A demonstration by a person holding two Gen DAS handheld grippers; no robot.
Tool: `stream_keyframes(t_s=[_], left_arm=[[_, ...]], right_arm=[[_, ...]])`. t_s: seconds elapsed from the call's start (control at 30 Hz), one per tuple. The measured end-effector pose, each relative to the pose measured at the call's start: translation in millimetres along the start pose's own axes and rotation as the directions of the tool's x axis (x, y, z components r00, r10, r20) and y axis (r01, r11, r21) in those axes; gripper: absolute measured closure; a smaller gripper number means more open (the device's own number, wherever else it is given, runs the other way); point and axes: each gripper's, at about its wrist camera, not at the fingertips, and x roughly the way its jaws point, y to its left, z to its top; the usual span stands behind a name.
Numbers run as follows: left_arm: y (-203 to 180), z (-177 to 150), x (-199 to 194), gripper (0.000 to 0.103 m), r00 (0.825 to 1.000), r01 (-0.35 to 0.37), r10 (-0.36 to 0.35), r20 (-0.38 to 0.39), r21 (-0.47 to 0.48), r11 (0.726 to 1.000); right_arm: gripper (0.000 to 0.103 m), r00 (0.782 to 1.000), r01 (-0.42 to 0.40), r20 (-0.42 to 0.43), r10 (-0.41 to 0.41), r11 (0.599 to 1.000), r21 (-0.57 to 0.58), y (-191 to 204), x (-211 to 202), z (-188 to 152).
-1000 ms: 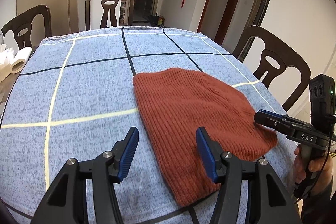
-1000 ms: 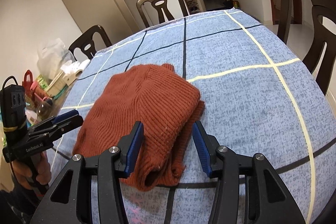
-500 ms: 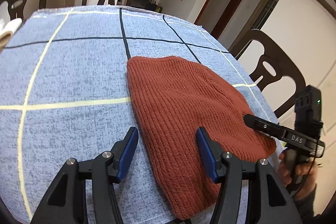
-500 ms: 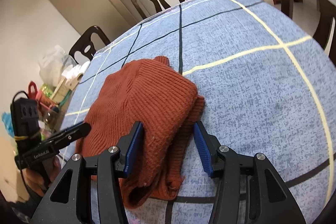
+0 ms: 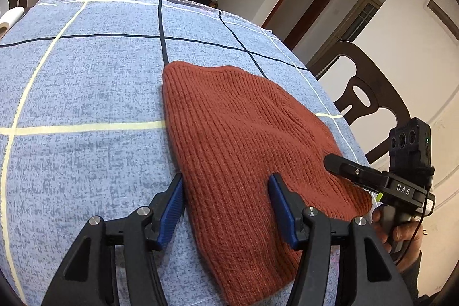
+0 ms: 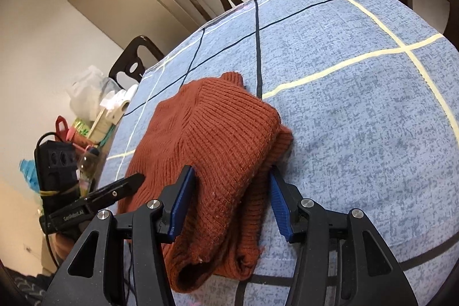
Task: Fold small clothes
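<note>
A rust-red ribbed knit garment (image 5: 243,134) lies folded on the blue checked tablecloth (image 5: 86,93). My left gripper (image 5: 226,185) is open, its blue pads astride the garment's near left edge. My right gripper (image 6: 229,177) is open, its pads on either side of the garment's thick folded end (image 6: 218,151). The right gripper also shows in the left wrist view (image 5: 344,168), at the garment's right edge. The left gripper shows in the right wrist view (image 6: 126,185) at the garment's left edge.
Dark wooden chairs (image 5: 364,93) stand around the table. Paper rolls, bags and clutter (image 6: 94,111) sit at the table's left side. The tablecloth edge (image 6: 373,271) is close below my right gripper.
Both grippers have moved in closer to the garment, now straddling its edges. Both stay open. The garment has not moved.
</note>
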Motion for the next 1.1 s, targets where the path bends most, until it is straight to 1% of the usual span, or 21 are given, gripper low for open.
stream_keyframes(t_s=[0.03,0.1,0.2,0.33,0.47,0.67,0.8,0.87,0.93,1.0,1.03,1.1], left_arm=[[-2,1,1,0.043,1.000,-0.005,0.005,-0.001,0.006,1.000],[-6,2,5,0.043,1.000,-0.018,0.018,0.001,0.017,1.000],[-11,2,6,0.043,0.999,-0.038,0.038,0.005,0.034,0.999],[-15,4,2,0.051,0.998,-0.055,0.054,0.016,0.058,0.997],[-20,4,-2,0.056,0.997,-0.076,0.074,0.029,0.090,0.993],[-18,6,-7,0.060,0.997,-0.070,0.067,0.037,0.090,0.993],[-14,10,-14,0.064,0.998,-0.038,0.034,0.052,0.078,0.996],[-12,12,-16,0.064,0.998,-0.019,0.015,0.058,0.067,0.998],[-7,12,-16,0.064,0.998,-0.016,0.013,0.057,0.060,0.998],[0,10,-11,0.064,0.999,-0.009,0.007,0.037,0.041,0.999],[4,9,-10,0.063,1.000,0.002,-0.003,0.031,0.029,1.000],[6,8,-13,0.060,0.999,0.007,-0.008,0.031,0.020,1.000]], right_arm=[[0.056,1.000,-0.001,-0.002,0.001,1.000,0.001,0,1,1],[0.059,1.000,-0.008,-0.009,0.008,1.000,-0.014,2,6,3],[0.063,0.999,-0.029,-0.013,0.029,1.000,-0.001,1,11,5],[0.072,1.000,-0.026,-0.008,0.026,1.000,-0.006,2,6,3],[0.074,1.000,-0.006,-0.001,0.006,1.000,-0.025,7,4,2],[0.075,1.000,0.001,0.001,-0.001,1.000,-0.032,8,2,3],[0.075,1.000,-0.006,0.016,0.007,0.999,-0.038,13,-3,4],[0.075,1.000,-0.014,0.025,0.015,0.999,-0.050,16,-6,5],[0.075,0.999,-0.019,0.025,0.021,0.998,-0.056,17,-6,6],[0.071,1.000,-0.010,-0.003,0.010,0.999,-0.045,12,1,7],[0.067,1.000,0.003,-0.018,-0.004,0.999,-0.033,9,4,7],[0.060,1.000,0.001,-0.021,-0.001,1.000,0.003,2,4,7]])
